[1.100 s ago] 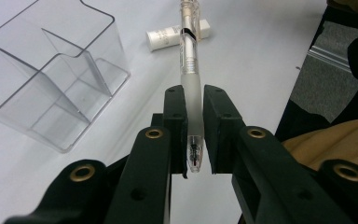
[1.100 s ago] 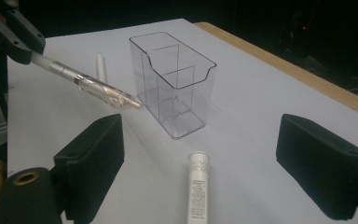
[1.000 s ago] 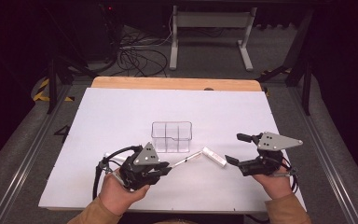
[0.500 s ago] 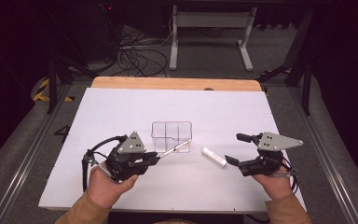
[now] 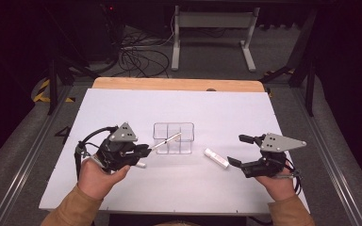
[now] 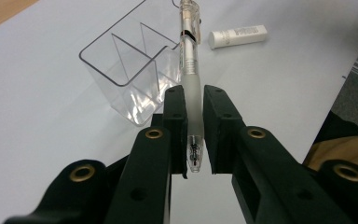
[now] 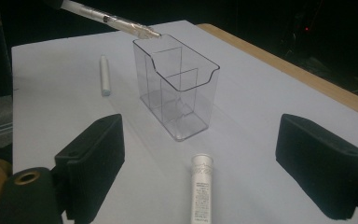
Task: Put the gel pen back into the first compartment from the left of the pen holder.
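— Where do we stand with the pen (image 6: 189, 84)?

— We have it pinched between the jaws of our left gripper (image 5: 143, 150), clamped on the frosted grip section with the writing tip toward the hand and the clip end out front. A second ago that gripper sat nearer the middle of the table's near edge, with the pen pointing away toward the white tube (image 5: 216, 157). Now it has swung toward the left side and lifted a little, so the clip end reaches over the rim of the clear compartmented organizer (image 5: 173, 138).

— So the pen is lined up with the holder?

— Roughly. From the right gripper view the pen's end (image 7: 135, 28) hangs just above the organizer's top edge (image 7: 177, 88), but the pen lies close to level. We judge it needs tipping upright before it can drop into a compartment.

— And our other hand?

— Our right gripper (image 5: 236, 150) rests near the table's right edge, jaws spread wide and holding nothing, with the tube on the table just in front of it. A small white stick (image 7: 104, 74) lies beyond the organizer.
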`<act>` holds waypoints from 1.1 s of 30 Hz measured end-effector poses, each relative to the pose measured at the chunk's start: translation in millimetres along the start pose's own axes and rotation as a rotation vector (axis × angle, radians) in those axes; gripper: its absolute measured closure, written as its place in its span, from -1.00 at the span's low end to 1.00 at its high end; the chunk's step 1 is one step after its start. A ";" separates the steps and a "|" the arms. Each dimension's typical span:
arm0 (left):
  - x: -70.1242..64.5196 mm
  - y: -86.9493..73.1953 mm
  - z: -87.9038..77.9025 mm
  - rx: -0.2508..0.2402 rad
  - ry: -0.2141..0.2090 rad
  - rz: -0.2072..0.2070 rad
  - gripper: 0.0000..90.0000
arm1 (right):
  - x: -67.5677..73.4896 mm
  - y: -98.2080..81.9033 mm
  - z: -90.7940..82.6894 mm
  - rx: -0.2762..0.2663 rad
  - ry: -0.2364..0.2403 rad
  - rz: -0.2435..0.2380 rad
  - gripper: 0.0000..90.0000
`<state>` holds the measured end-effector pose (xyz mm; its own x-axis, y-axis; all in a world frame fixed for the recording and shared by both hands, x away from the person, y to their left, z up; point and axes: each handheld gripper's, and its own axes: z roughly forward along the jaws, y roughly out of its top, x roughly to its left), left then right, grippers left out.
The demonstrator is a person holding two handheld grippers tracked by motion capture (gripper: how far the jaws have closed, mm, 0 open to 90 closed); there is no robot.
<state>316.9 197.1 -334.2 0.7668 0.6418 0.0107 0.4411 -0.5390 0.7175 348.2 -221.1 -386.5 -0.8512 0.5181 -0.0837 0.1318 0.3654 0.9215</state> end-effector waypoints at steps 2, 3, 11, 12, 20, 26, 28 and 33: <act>3.2 -0.2 -1.2 0.006 0.007 -0.004 0.78 | 0.1 0.0 0.2 0.000 0.002 0.001 -0.65; 4.9 -0.4 -1.5 0.009 0.008 -0.010 0.78 | 0.2 0.0 0.4 0.001 0.002 -0.001 -0.65; 18.7 1.3 -1.4 0.054 0.045 -0.030 0.78 | 0.5 0.0 1.2 0.004 0.008 -0.001 -0.65; 20.1 1.8 -1.3 0.057 0.052 -0.029 0.78 | 0.5 0.0 1.2 0.004 0.009 -0.001 -0.65; 30.4 4.3 4.3 0.101 0.069 -0.053 0.78 | 0.5 0.0 1.1 0.005 0.011 -0.003 -0.65; 36.7 5.9 7.1 0.124 0.080 -0.065 0.78 | 0.4 -0.2 1.6 0.006 0.011 -0.005 -0.65; 38.0 6.7 8.4 0.132 0.081 -0.069 0.78 | 0.6 -0.1 1.9 0.007 0.012 -0.006 -0.65; 40.3 9.8 11.6 0.152 0.091 -0.062 0.78 | 0.6 -0.3 1.9 0.008 0.013 -0.007 -0.65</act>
<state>357.6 211.3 -334.8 0.6935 0.7195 0.0375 0.5569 -0.5683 0.6057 348.6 -219.4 -387.5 -0.8585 0.5058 -0.0848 0.1302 0.3749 0.9179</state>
